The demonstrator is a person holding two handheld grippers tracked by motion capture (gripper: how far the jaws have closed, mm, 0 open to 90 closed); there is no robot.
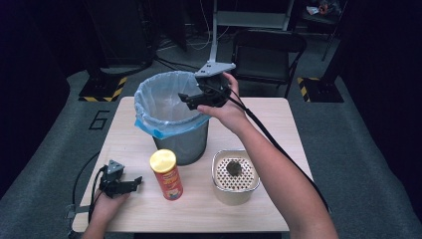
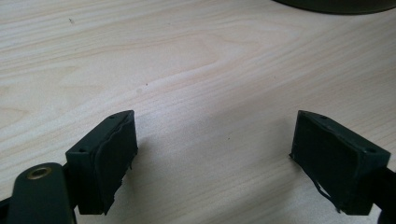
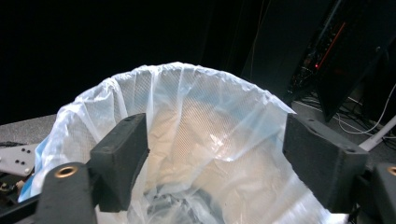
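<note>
Table (image 1: 278,124), light wood, square, set on grey floor. Bin (image 1: 171,117), grey mesh, lined with a pale blue bag (image 3: 205,135), stands left of centre at the far half of the table; the bag's edge is folded down over the rim. Right gripper (image 1: 191,101) is held at the bin's right rim, just above it, its tips over the mouth and pointing left; jaws spread wide, nothing between them; in the right gripper view the open bag lies straight ahead beyond the two black pads. A black cable trails from this gripper along the forearm toward the near right. Left gripper (image 1: 133,182) rests at the near left corner of the table, pointing right toward the can; jaws spread, nothing between them; in the left gripper view bare wood shows between the pads (image 2: 114,161). Can (image 1: 166,174), red with a yellow lid, upright, stands just near of the bin and between the left gripper and the holder. Holder (image 1: 235,177), a pale perforated metal box, sits near right of the bin, just beside the right forearm; a dark crumpled lump (image 1: 234,168) lies inside it. Far of the table: a black folding chair (image 1: 268,55), a grey stand (image 1: 215,35), and two yellow-black striped floor plates at left and right.
</note>
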